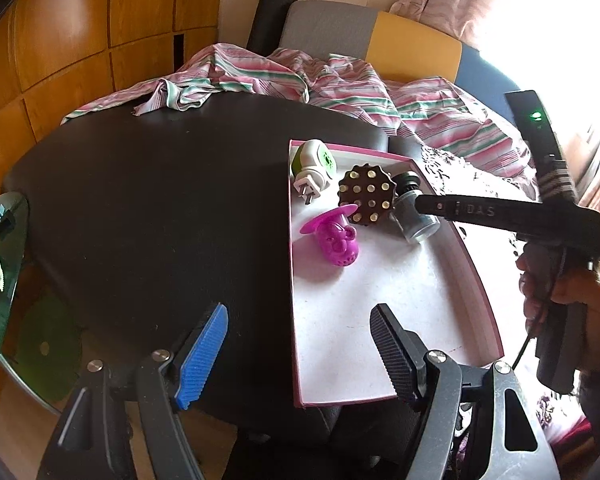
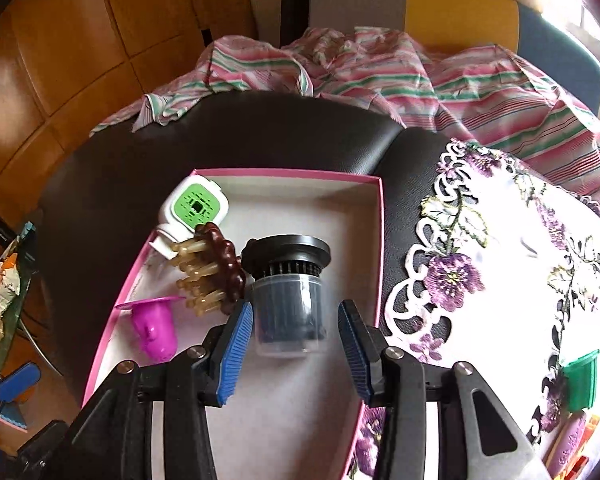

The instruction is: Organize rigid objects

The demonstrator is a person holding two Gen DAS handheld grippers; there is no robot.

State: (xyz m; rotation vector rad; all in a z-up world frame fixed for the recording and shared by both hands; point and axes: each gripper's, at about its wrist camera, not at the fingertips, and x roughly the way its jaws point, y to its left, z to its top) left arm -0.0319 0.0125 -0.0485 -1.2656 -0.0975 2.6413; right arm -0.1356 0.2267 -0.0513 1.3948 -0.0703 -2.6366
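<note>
1. Clear canister with black lid (image 2: 288,296) lying on its side in the pink-edged box (image 2: 300,174), lid toward the far wall, touching the brown studded massager (image 2: 220,268) on its left.
2. Right gripper (image 2: 296,350) hovering at the canister's near end; blue finger (image 2: 236,350) just beside its left wall, the other finger apart on the right, a visible gap on both sides. Fingers half spread, pressing on nothing; canister free on the box floor.
3. Judged step: placing or releasing the canister among the sorted items. To do it well: keep the fingers parted evenly, draw straight back along the canister's axis, avoid brushing its round wall, since it looks ready to roll; avoid nudging the massager.
4. Also in the box: white-and-green plug-in device (image 2: 194,210) in the far left corner, magenta figure cap (image 2: 156,328) near the left wall.
5. Left gripper (image 1: 300,354) waiting over the box's near left edge, fingers wide, empty.
6. Outside the box: green cup (image 2: 580,378) and pink and orange pieces on the embroidered cloth (image 2: 500,280) at lower right, cut off by the frame edge; likely still to sort.
7. Hard to make out: canister contents, dark behind cloudy plastic; whether the canister leans on the massager or merely touches it; worktop clutter at far left, blurred.
</note>
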